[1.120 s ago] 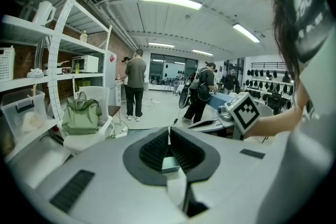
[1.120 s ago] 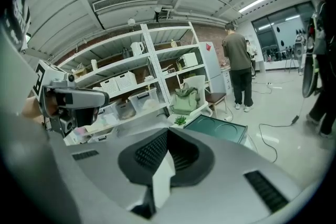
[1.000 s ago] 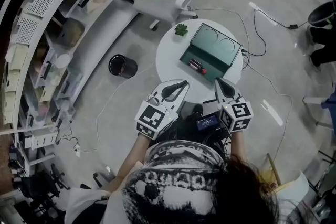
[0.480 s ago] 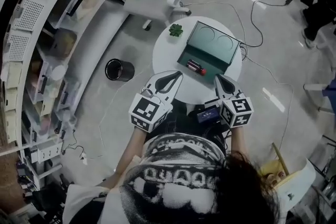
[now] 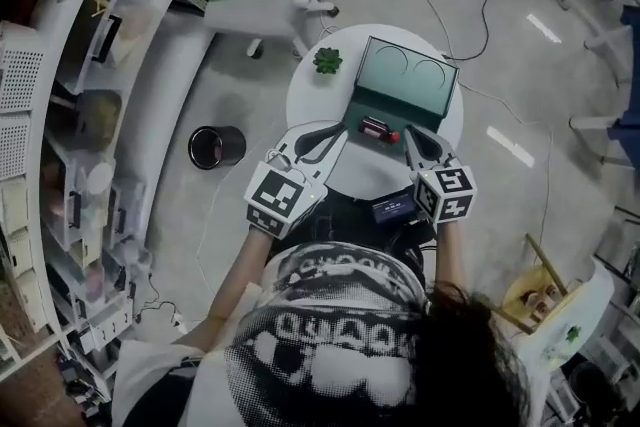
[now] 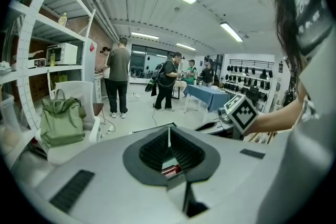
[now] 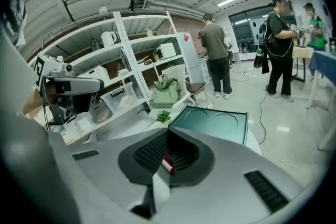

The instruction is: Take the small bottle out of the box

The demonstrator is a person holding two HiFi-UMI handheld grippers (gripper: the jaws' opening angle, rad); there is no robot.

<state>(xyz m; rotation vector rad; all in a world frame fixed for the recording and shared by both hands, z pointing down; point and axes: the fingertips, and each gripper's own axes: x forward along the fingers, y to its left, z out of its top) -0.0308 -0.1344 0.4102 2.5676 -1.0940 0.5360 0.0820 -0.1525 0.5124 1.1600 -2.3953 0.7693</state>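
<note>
Both grippers were clenched shut and empty: the left gripper and right gripper hung mid-frame, near either side of the small bottle, which lay in the open green box on a round table.

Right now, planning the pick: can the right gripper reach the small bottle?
Probably yes: the box stands open, the small bottle lies uncovered just ahead of the right gripper, nothing between. Its shut jaws must open first.
</note>
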